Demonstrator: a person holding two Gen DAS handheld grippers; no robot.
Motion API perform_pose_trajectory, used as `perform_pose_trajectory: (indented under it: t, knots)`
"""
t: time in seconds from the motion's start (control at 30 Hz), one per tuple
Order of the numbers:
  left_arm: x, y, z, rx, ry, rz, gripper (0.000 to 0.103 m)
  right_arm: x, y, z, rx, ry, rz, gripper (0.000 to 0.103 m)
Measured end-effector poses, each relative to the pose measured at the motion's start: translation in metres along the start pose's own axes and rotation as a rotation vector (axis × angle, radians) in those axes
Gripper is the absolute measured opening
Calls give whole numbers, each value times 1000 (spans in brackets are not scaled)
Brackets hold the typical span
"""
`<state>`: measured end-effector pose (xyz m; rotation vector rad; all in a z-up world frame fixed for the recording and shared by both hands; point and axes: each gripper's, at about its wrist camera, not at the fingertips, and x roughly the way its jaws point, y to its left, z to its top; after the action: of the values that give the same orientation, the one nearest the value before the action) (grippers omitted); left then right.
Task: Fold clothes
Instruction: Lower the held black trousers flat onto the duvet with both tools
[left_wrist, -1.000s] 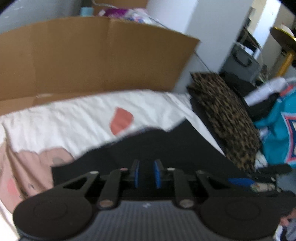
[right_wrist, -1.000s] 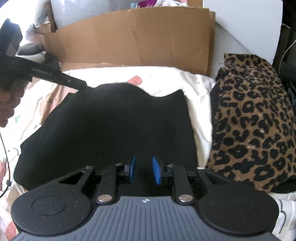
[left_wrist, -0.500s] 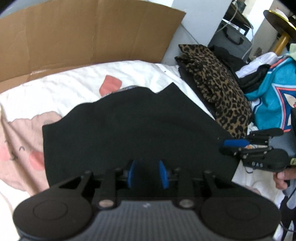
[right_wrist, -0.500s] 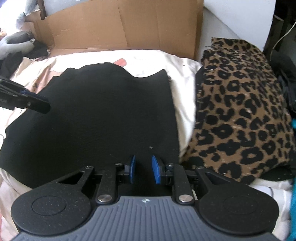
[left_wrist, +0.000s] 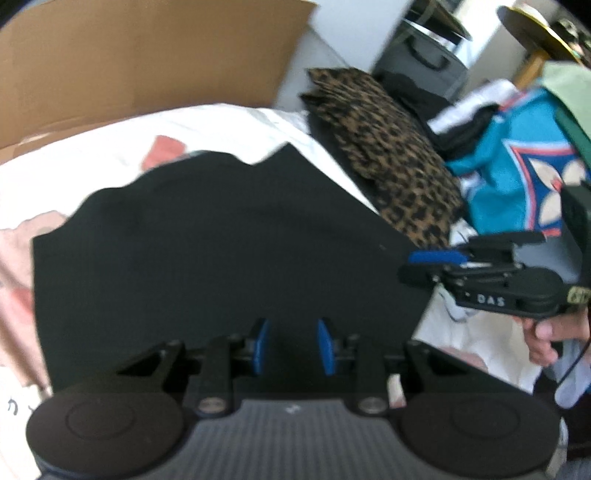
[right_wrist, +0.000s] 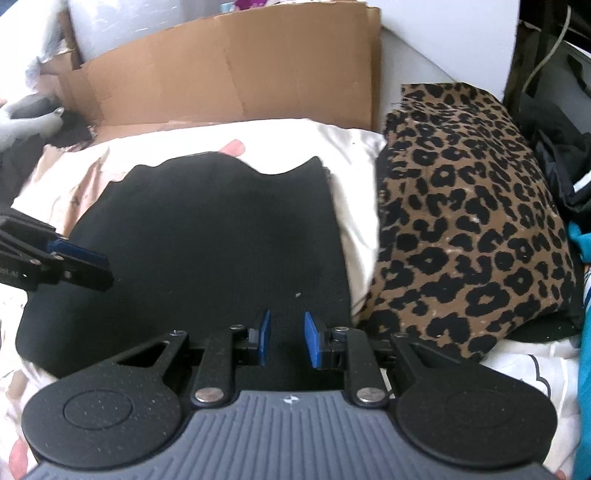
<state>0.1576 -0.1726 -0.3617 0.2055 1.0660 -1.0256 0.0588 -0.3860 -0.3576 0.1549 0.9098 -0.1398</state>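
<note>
Here the black cloth (left_wrist: 221, 251) lies spread flat on a white sheet (left_wrist: 207, 129) with pink patches. Its far edge is wavy, with a pointy corner on the right.

The left gripper (left_wrist: 291, 345) hangs over the near edge of the black cloth. Its blue pads (left_wrist: 261, 345) stand a little way apart. Its jaws have just been opening, and nothing is squeezed between them; only the cloth shows below the gap.

The right gripper (right_wrist: 286, 338) hangs over the near right part of the same cloth. Its blue pads (right_wrist: 264, 336) also stand a little apart, and they hold nothing. In the left wrist view, this gripper pokes in from the right side, over the cloth's right edge, and a hand (left_wrist: 550, 332) holds its handle.

A leopard-print cloth (right_wrist: 469, 221), folded, lies just beside the black cloth, to its right. A big piece of brown cardboard (right_wrist: 236, 77) stands behind the sheet. A bright blue cloth (left_wrist: 517, 177) with a pattern lies further right, past the leopard-print one.
</note>
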Motion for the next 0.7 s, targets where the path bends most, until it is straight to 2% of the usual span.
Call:
perform_pose_trajectory:
  t: [0.13, 0.27, 0.37, 0.53, 0.7]
  knots:
    - [4, -9, -10, 20, 33, -18, 31, -6, 6, -9, -3, 18, 5, 27]
    - [11, -10, -20, 25, 75, -6, 31, -2, 10, -21, 19, 36, 10, 27]
    - [14, -7, -26, 15, 97, 5, 30, 5, 14, -30, -57, 54, -16, 27]
    - [17, 0, -31, 20, 125, 17, 29, 8, -2, -32, -20, 60, -23, 26]
    - [8, 11, -41, 21, 137, 17, 26, 9, -8, -35, -22, 72, -77, 26]
